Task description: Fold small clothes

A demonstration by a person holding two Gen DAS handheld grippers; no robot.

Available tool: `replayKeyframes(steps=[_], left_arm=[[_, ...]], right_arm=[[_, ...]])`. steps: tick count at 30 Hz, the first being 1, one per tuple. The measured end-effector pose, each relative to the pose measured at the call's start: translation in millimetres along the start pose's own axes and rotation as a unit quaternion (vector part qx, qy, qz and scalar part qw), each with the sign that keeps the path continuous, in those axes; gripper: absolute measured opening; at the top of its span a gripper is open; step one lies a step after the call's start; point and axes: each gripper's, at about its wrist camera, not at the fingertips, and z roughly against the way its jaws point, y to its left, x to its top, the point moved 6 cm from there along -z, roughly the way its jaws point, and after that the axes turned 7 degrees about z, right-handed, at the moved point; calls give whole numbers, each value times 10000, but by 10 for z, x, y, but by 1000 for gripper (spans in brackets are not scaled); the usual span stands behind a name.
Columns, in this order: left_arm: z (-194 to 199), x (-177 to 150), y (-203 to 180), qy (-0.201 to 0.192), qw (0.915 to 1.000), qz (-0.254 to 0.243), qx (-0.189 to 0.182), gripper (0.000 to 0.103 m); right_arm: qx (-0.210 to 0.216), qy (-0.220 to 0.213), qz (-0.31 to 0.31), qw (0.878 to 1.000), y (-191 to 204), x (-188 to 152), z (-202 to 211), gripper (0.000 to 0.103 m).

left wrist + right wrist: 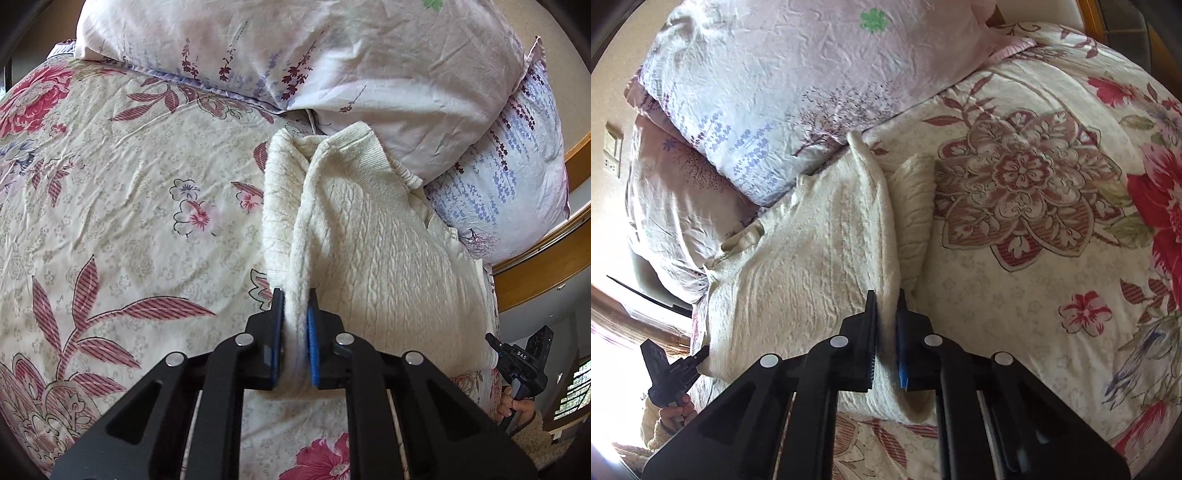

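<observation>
A cream cable-knit sweater [388, 251] lies on the floral bedspread [122, 206], partly folded, its far end against the pillows. My left gripper [296, 299] is shut on a raised fold of the sweater's edge. In the right wrist view the same sweater [812, 266] lies left of centre, and my right gripper [887, 299] is shut on its raised fold. The other gripper shows at the sweater's far corner in each view: the right one at the right edge of the left wrist view [517, 362], the left one at the lower left of the right wrist view [676, 369].
Two lilac floral pillows [332, 55] are stacked at the head of the bed, touching the sweater. They also show in the right wrist view [783, 85]. A wooden bed frame [546, 258] runs along the right side. The bedspread [1052, 221] spreads to the right.
</observation>
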Motion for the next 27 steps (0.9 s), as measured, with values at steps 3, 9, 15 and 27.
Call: replayKeyframes(steps=[3, 9, 15, 27], left_arm=[[27, 4, 40, -109, 9998, 113, -86, 26], [326, 263, 69, -673, 9968, 352, -235, 67], [53, 496, 4, -314, 9988, 320, -204, 67], [-299, 562, -156, 84, 9998, 106, -128, 65]], right_arm=[[-197, -1, 116, 9997, 39, 28, -31, 11], [-892, -570, 1032, 9890, 461, 251, 172, 51], [-697, -564, 2402, 9666, 1401, 346, -203, 82], [-1112, 374, 3117, 9429, 1888, 11, -1169, 82]])
